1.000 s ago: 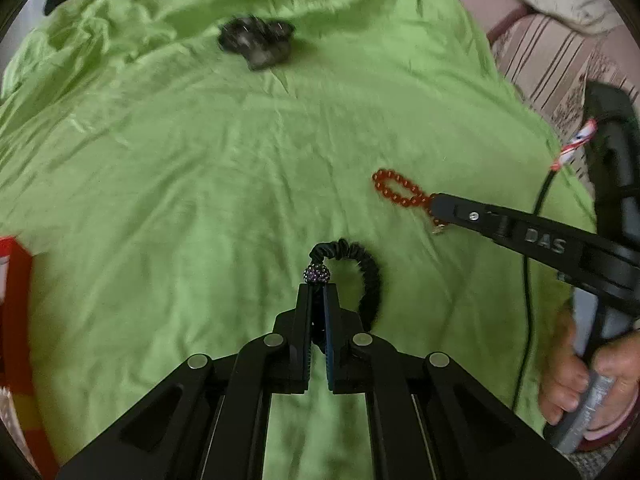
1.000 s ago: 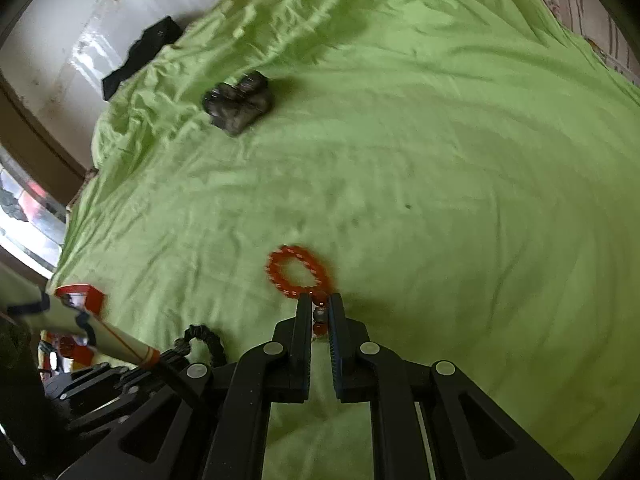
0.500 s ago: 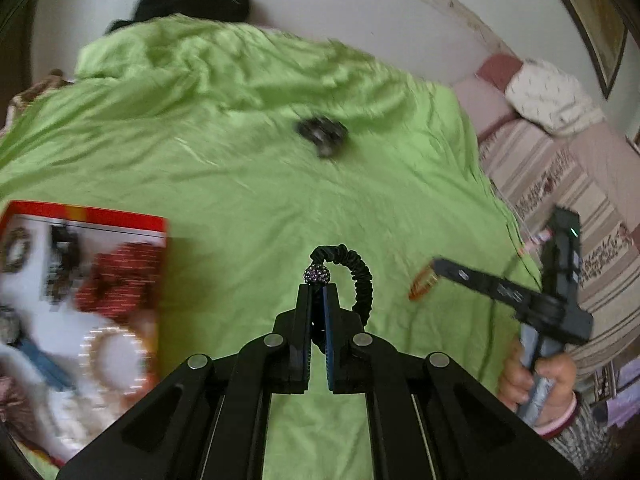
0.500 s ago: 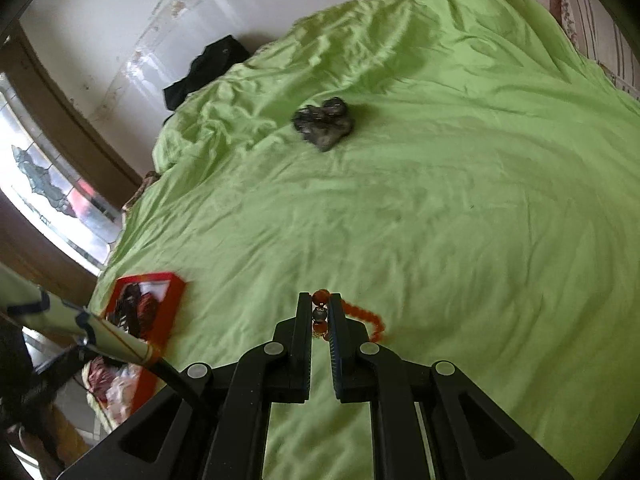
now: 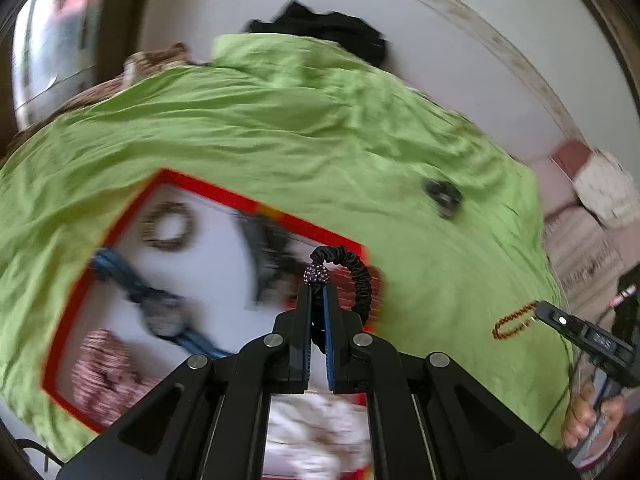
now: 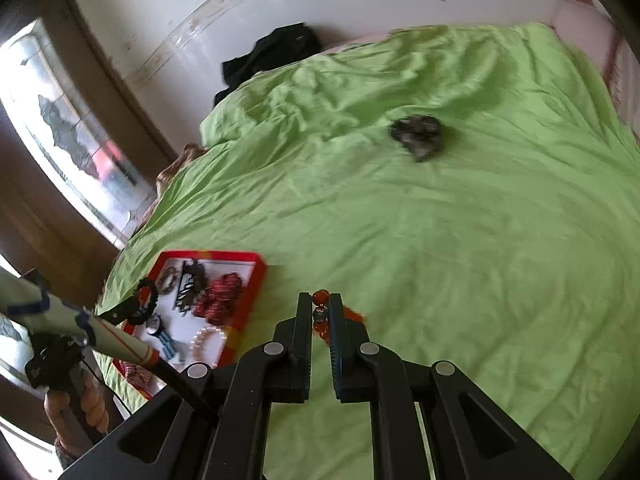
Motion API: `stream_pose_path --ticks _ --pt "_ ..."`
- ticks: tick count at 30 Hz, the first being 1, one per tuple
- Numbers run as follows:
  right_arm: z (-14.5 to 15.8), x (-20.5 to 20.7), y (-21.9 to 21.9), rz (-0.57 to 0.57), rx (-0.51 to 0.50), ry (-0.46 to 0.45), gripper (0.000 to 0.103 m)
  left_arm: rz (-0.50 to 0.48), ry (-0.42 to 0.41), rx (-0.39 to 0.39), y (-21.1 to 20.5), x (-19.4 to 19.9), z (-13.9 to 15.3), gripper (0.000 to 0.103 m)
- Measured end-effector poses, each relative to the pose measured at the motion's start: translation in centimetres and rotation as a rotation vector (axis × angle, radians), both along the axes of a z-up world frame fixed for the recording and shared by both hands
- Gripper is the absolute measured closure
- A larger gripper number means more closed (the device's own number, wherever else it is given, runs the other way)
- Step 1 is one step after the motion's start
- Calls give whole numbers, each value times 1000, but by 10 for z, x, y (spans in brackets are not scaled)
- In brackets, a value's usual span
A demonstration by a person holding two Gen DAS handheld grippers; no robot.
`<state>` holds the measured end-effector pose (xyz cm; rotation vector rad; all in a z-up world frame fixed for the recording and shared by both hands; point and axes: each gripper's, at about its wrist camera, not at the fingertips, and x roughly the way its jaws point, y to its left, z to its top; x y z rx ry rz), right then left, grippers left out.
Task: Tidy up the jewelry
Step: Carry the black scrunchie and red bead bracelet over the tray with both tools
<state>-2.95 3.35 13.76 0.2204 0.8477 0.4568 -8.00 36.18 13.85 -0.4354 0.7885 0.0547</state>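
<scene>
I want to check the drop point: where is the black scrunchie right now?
In the left wrist view, the black scrunchie is pinched in the left tool, above the right edge of the red tray. The right wrist view shows it over the tray's left side.

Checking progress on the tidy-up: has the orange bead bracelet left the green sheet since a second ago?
Yes. The orange bracelet lay on the green sheet; now it hangs clamped in the right gripper, lifted, closer to the red tray.

The red-rimmed tray (image 6: 256,276) is crowded with bracelets and bands, leaving bare white floor only near its middle. Beyond the tray, the green sheet (image 6: 460,260) lies open and passable, interrupted only by a dark clump (image 6: 418,136) far from the tray.
</scene>
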Motion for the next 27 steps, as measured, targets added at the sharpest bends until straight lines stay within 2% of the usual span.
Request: stream_pose_path --ticks 3,8,15,21,27 --pt "3 3 34 40 -14 5 94 74 28 -2 35 -5 -7 98" --pt "0 4 96 129 -43 20 94 113 66 -51 71 -5 -26 98" --pt "-11 -1 183 264 -72 44 94 110 73 -84 87 13 -43 98" --pt "-29 -6 243 351 -100 76 94 142 110 -11 90 30 -54 98" --pt "-45 -8 277 387 -136 85 94 152 139 -70 104 36 -70 98"
